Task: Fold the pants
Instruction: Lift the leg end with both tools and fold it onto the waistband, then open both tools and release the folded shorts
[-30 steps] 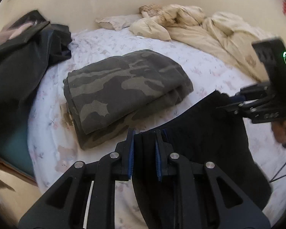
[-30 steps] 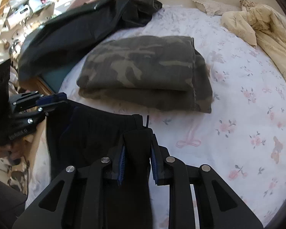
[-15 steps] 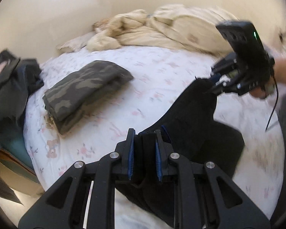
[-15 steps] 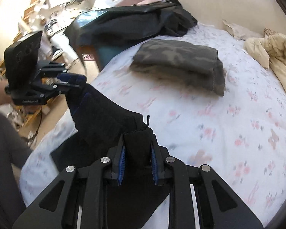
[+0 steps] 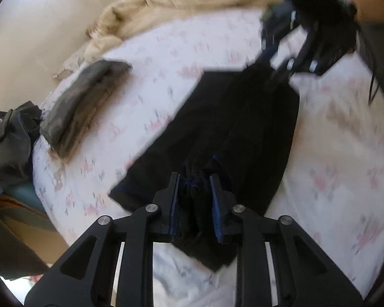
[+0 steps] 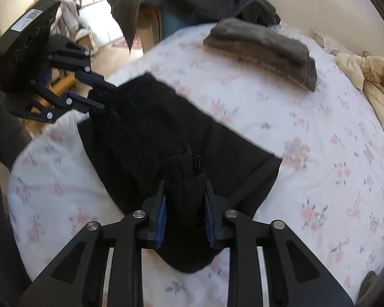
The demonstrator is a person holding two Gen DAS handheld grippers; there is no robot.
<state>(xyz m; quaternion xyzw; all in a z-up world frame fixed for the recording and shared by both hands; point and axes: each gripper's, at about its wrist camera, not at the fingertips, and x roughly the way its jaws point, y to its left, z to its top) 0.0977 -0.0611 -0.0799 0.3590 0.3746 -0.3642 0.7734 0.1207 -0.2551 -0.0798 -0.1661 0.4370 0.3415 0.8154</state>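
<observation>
Black pants (image 5: pixel 238 122) are stretched between my two grippers above the floral bed sheet (image 5: pixel 166 51). My left gripper (image 5: pixel 194 179) is shut on one bunched end of the pants. My right gripper (image 6: pixel 185 186) is shut on the other end of the pants (image 6: pixel 166 138). The right gripper appears blurred at the upper right of the left wrist view (image 5: pixel 276 51), and the left gripper shows at the left of the right wrist view (image 6: pixel 99 94). Part of the fabric lies flat on the sheet between them.
Folded camouflage pants (image 5: pixel 82 105) lie on the bed further back, also in the right wrist view (image 6: pixel 263 48). A cream duvet (image 5: pixel 187 2) is bunched by the wall. Dark clothes (image 5: pixel 10 140) are piled at the bed's edge. Floor and furniture (image 6: pixel 94 25) lie beyond it.
Both grippers have swung away from the camouflage pants, carrying the black pants across the bed. The black pants now spread lower and flatter on the sheet.
</observation>
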